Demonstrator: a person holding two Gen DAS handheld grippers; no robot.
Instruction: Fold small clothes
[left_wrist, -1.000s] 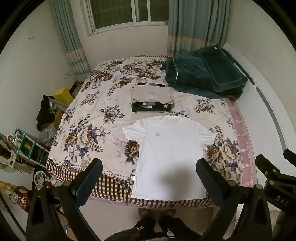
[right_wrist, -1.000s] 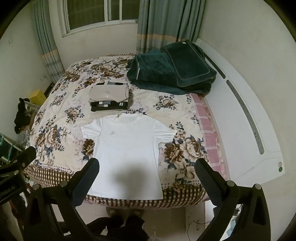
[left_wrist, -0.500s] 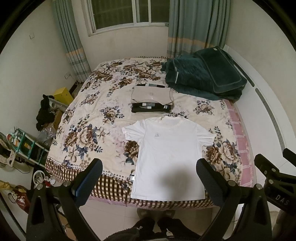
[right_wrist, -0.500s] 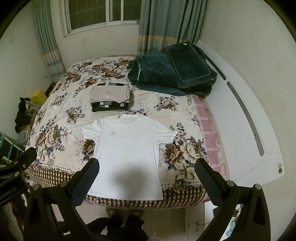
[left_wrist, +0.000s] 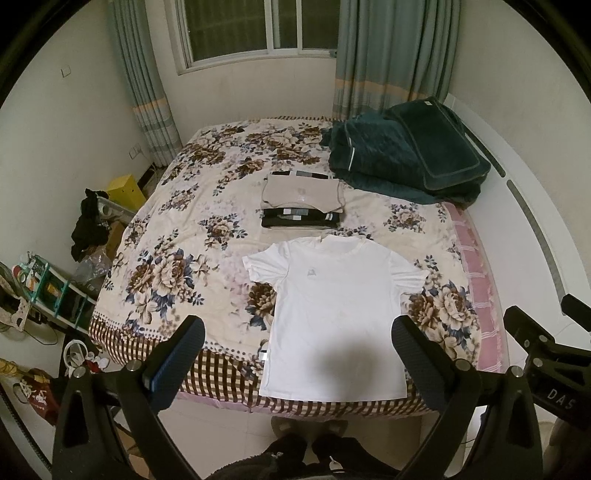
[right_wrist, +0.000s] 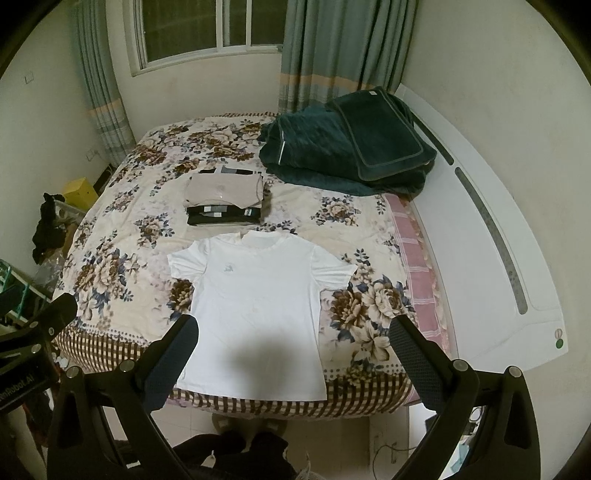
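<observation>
Above the foot of the bed, left tool (left_wrist: 297, 349) hangs with its dark textured fingers spread wide, released, nothing between them; right tool (right_wrist: 293, 343) same, spread and empty, clear of the cloth. Below both, white t-shirt (left_wrist: 334, 314) lies flat and unfolded, smooth knit, short sleeves out, small grey chest logo, hem at the bed's near edge, a soft shadow across its lower part. Just beyond the collar, a stack of folded clothes (left_wrist: 301, 205): beige rectangle on top, black ones under. Bed (left_wrist: 184, 236) carries a cream floral sheet with a brown checked border. Dark green quilted blanket (left_wrist: 402, 157) bunched at far right corner, near grey-green pleated curtains (left_wrist: 391, 48). Yellow box (left_wrist: 125, 192) on floor at left
</observation>
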